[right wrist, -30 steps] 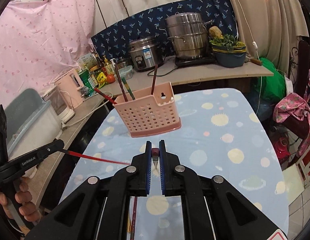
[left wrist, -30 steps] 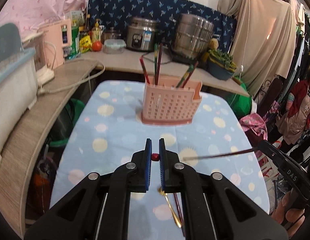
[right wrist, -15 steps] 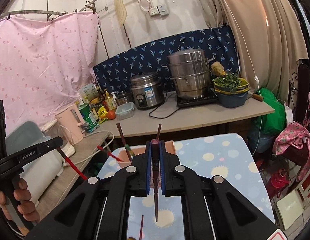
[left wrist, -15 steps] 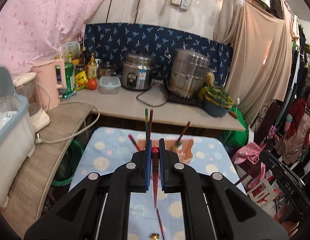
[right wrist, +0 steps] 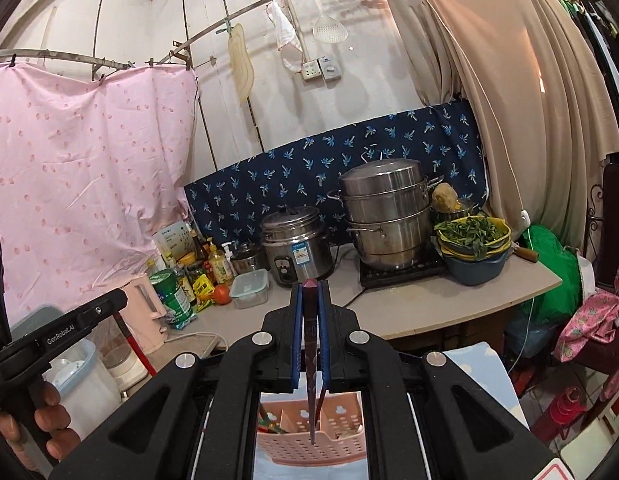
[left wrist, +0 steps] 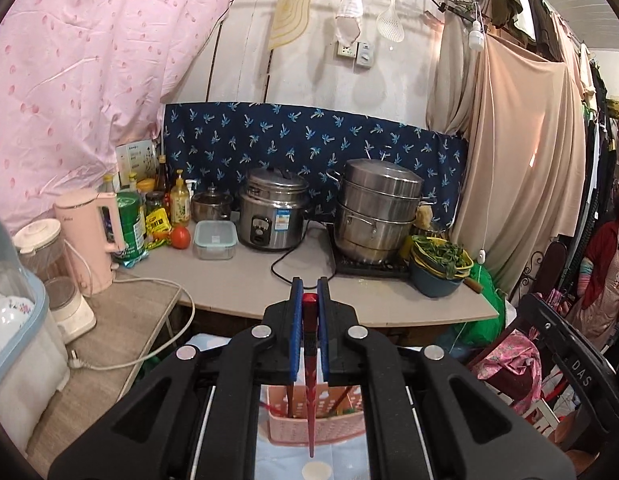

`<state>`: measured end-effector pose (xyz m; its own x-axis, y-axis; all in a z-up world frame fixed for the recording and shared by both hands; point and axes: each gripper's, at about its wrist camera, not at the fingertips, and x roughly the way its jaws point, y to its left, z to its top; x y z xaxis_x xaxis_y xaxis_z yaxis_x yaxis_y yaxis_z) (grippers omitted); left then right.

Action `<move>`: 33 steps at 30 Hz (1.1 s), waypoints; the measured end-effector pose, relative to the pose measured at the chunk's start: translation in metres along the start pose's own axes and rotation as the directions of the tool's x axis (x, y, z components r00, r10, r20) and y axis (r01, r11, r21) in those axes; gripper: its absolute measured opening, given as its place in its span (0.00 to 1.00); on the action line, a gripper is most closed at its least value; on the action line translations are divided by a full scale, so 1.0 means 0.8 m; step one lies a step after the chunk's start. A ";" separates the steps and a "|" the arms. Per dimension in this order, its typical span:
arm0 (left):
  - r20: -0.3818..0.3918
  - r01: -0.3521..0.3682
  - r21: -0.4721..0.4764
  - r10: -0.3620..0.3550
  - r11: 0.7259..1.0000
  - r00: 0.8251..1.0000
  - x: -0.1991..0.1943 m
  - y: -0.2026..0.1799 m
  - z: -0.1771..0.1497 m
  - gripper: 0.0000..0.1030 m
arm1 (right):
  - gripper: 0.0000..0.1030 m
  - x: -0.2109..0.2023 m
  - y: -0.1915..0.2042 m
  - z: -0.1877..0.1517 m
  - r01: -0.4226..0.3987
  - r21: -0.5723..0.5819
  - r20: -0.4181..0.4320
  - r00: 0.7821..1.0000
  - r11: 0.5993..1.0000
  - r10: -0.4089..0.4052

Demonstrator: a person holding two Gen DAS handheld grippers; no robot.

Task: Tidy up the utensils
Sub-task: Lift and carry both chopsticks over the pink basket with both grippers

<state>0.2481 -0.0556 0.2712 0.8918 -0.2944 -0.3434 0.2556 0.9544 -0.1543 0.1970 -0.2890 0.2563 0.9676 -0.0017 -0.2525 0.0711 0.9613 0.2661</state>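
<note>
A: Where are the utensils right now?

B: Each gripper is clamped shut on one. The left gripper [left wrist: 310, 312] pinches a slim red chopstick [left wrist: 310, 384] by its top end, and it hangs point-down. The right gripper [right wrist: 310, 304] holds a darker maroon chopstick [right wrist: 311, 380] the same way.

A: What has changed in the last second?

B: A second ago both sticks were only just pinched low over the table, lying almost flat. Since then both hands have risen and the sticks have swung to hang nearly vertical. The pink perforated plastic utensil holder [left wrist: 293, 426], which sat out ahead, now shows low between the gripper arms.

A: So what does that mean for the job?

B: I'd judge the pick-up is done and the drop is next. From the right wrist view the maroon tip hangs just over the holder [right wrist: 309, 436], about at its rim. The red tip shows in front of the holder's near wall, so it probably needs carrying further forward.

A: Any obstacles?

B: Other chopsticks already lean inside, so a tip could catch on them or on the dividers. The blue dotted tabletop [left wrist: 321, 462] around the holder looks open. The grey counter edge [left wrist: 429, 316] lies well beyond.
</note>
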 end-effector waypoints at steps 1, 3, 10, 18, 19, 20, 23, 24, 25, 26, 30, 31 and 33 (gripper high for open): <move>0.003 -0.001 0.002 0.001 1.000 1.000 0.004 -0.001 0.003 0.07 | 0.07 0.007 0.000 -0.001 -0.001 0.004 -0.004 1.000 1.000 0.001; 0.011 -0.006 0.007 0.006 1.000 1.000 0.015 -0.001 0.009 0.07 | 0.07 0.024 -0.004 -0.003 -0.004 0.020 -0.014 1.000 1.000 0.004; 0.001 -0.021 0.012 0.021 1.000 1.000 0.058 0.006 0.009 0.07 | 0.07 0.081 -0.019 -0.022 -0.023 0.082 -0.068 0.997 0.996 0.028; -0.071 -0.029 0.012 0.030 1.000 0.997 0.116 0.016 -0.026 0.07 | 0.07 0.123 -0.009 -0.056 -0.032 0.063 -0.143 0.989 0.998 0.040; -0.079 -0.029 0.013 0.030 0.999 0.996 0.122 0.017 -0.031 0.07 | 0.07 0.127 -0.008 -0.060 -0.031 0.061 -0.150 0.988 0.998 0.040; -0.088 -0.031 0.015 0.032 0.999 0.996 0.127 0.017 -0.036 0.07 | 0.07 0.131 -0.008 -0.065 -0.032 0.060 -0.158 0.987 0.998 0.041; -0.114 -0.032 0.013 0.033 0.999 0.993 0.140 0.019 -0.049 0.07 | 0.07 0.143 -0.008 -0.077 -0.028 0.055 -0.184 0.982 0.998 0.037; -0.120 -0.032 0.012 0.033 0.999 0.992 0.143 0.020 -0.053 0.07 | 0.07 0.147 -0.008 -0.080 -0.026 0.053 -0.192 0.981 0.998 0.036; -0.129 -0.034 0.011 0.035 0.999 0.991 0.147 0.020 -0.057 0.07 | 0.07 0.150 -0.008 -0.085 -0.024 0.050 -0.201 0.979 0.998 0.034; -0.138 -0.034 0.008 0.035 0.999 0.990 0.150 0.021 -0.061 0.07 | 0.07 0.152 -0.008 -0.089 -0.023 0.045 -0.209 0.977 0.999 0.032; -0.164 -0.037 0.006 0.038 0.999 0.986 0.161 0.023 -0.075 0.07 | 0.07 0.159 -0.012 -0.100 -0.014 0.033 -0.236 0.971 0.999 0.021; -0.168 -0.035 0.005 0.035 0.999 0.985 0.162 0.023 -0.078 0.07 | 0.07 0.159 -0.013 -0.101 -0.012 0.032 -0.240 0.970 0.999 0.020; -0.174 -0.035 0.007 0.035 0.999 0.984 0.162 0.022 -0.082 0.07 | 0.08 0.160 -0.015 -0.105 -0.013 0.031 -0.248 0.969 0.999 0.020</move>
<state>0.3438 -0.0806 0.1632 0.8216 -0.2646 -0.5049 0.2273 0.9644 -0.1354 0.2994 -0.2774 0.1430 0.8785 0.0857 -0.4700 0.0664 0.9523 0.2977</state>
